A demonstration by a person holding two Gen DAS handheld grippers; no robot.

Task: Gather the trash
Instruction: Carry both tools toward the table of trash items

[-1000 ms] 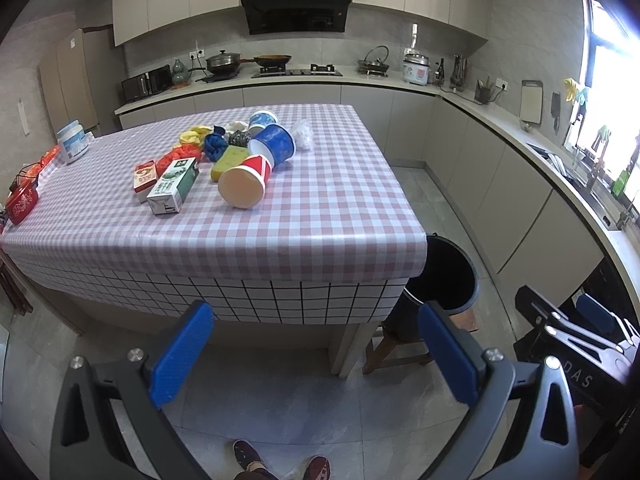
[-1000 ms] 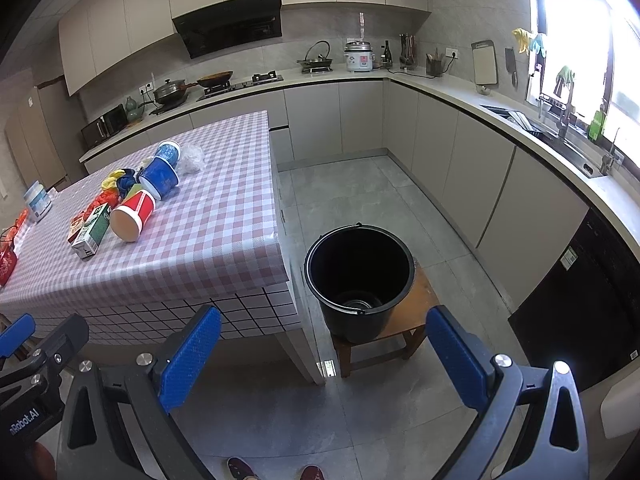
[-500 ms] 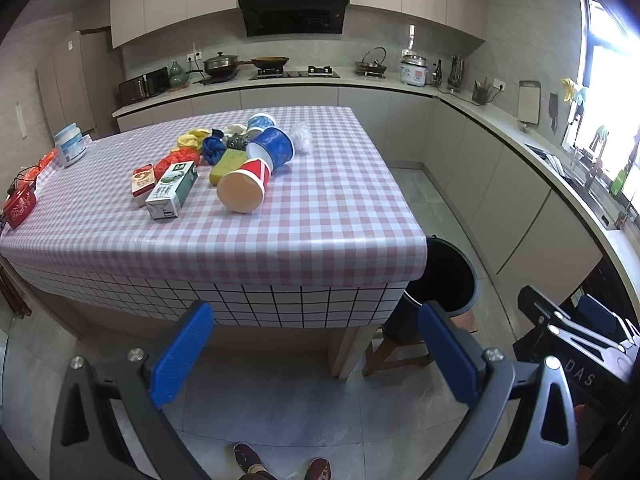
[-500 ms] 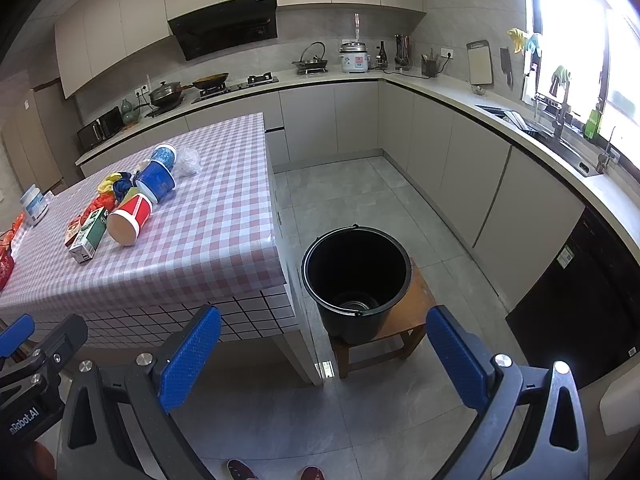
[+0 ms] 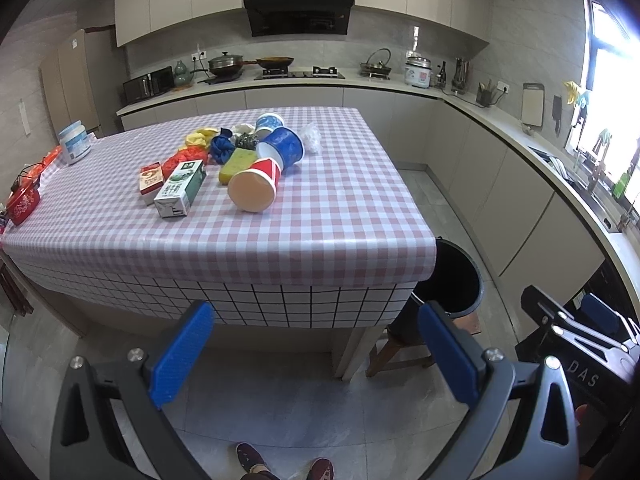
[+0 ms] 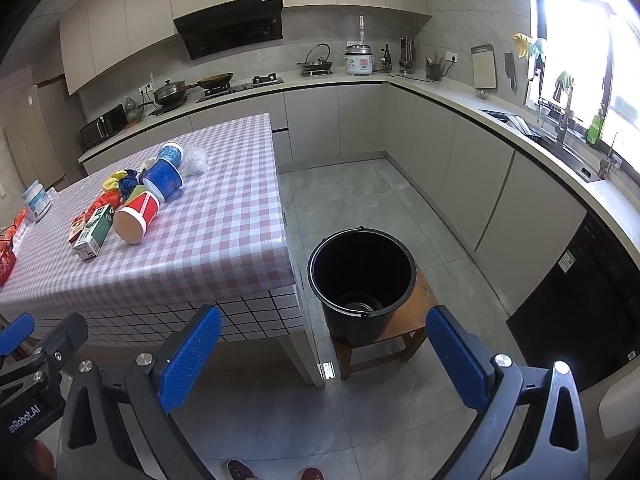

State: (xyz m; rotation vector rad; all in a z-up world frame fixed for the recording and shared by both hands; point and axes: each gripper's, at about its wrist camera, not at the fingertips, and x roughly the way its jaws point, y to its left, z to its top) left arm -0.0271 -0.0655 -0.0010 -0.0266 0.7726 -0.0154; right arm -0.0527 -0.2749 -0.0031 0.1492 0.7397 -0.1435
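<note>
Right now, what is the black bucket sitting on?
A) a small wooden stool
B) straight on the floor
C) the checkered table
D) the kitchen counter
A: in the right wrist view the black bucket stands on a small wooden stool on the floor, beside the checkered table, not on it.

Bright daylight from blown-out window (image 6: pixel 576 52); sharp; fisheye-warped, dark corners.
</note>
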